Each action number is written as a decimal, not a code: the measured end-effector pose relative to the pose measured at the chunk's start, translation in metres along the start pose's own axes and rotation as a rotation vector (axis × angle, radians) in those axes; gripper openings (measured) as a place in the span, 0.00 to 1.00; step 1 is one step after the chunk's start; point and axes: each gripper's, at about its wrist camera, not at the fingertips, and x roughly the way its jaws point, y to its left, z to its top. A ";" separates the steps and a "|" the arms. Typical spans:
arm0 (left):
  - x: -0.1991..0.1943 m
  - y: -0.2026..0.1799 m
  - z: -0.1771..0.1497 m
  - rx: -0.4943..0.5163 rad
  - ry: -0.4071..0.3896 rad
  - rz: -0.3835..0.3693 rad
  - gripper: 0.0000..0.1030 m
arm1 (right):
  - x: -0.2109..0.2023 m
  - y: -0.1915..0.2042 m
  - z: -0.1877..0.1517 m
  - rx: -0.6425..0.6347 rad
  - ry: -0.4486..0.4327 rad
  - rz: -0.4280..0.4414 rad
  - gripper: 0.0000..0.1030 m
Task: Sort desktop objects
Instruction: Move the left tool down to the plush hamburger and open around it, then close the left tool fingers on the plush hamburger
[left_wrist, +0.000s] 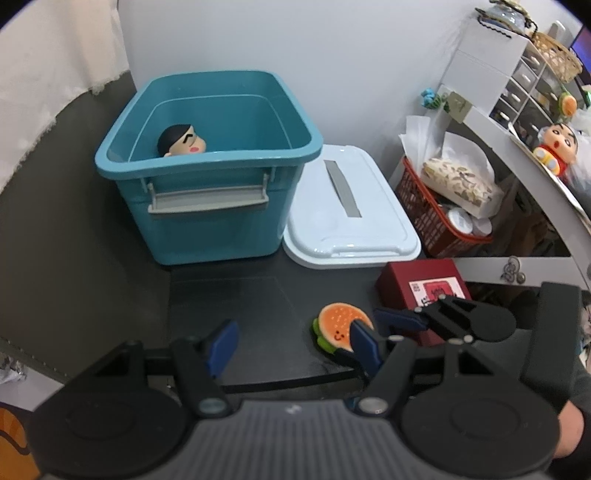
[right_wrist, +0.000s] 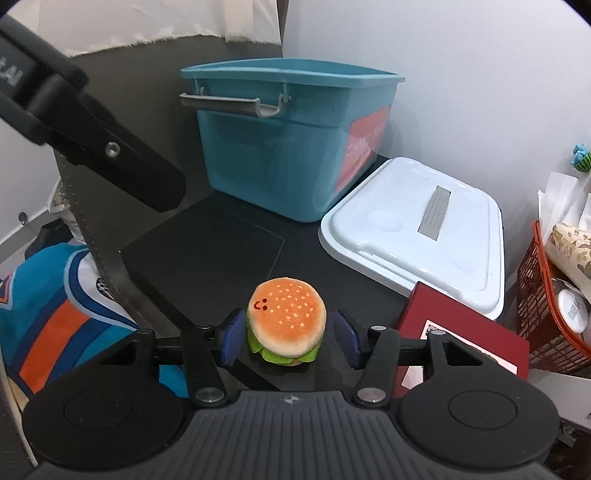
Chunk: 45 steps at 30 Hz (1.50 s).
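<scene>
A plush hamburger toy (right_wrist: 286, 321) sits on the black desk (right_wrist: 221, 236) between the open fingers of my right gripper (right_wrist: 290, 338); the pads flank it with small gaps. It also shows in the left wrist view (left_wrist: 338, 326). My left gripper (left_wrist: 293, 341) is open and empty, above the desk front. A teal bin (left_wrist: 207, 155) stands at the back with a cartoon-head figure (left_wrist: 181, 141) inside. A dark red box (left_wrist: 424, 288) lies right of the hamburger.
The bin's white lid (left_wrist: 347, 210) lies flat right of the bin. A red basket (left_wrist: 439, 218) of paper-wrapped things stands at far right under a white shelf (left_wrist: 524, 155) with a figurine (left_wrist: 556, 146). A striped jersey (right_wrist: 55, 306) hangs off the desk's left.
</scene>
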 end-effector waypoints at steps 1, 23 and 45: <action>0.000 0.000 0.000 0.000 0.000 -0.001 0.68 | 0.002 0.000 0.000 -0.002 0.003 -0.001 0.56; 0.006 0.004 -0.003 -0.021 0.009 -0.005 0.68 | 0.010 0.001 -0.005 0.019 0.031 0.041 0.53; 0.001 -0.015 0.008 -0.047 -0.023 -0.068 0.68 | -0.046 -0.021 0.001 0.163 -0.265 0.182 0.44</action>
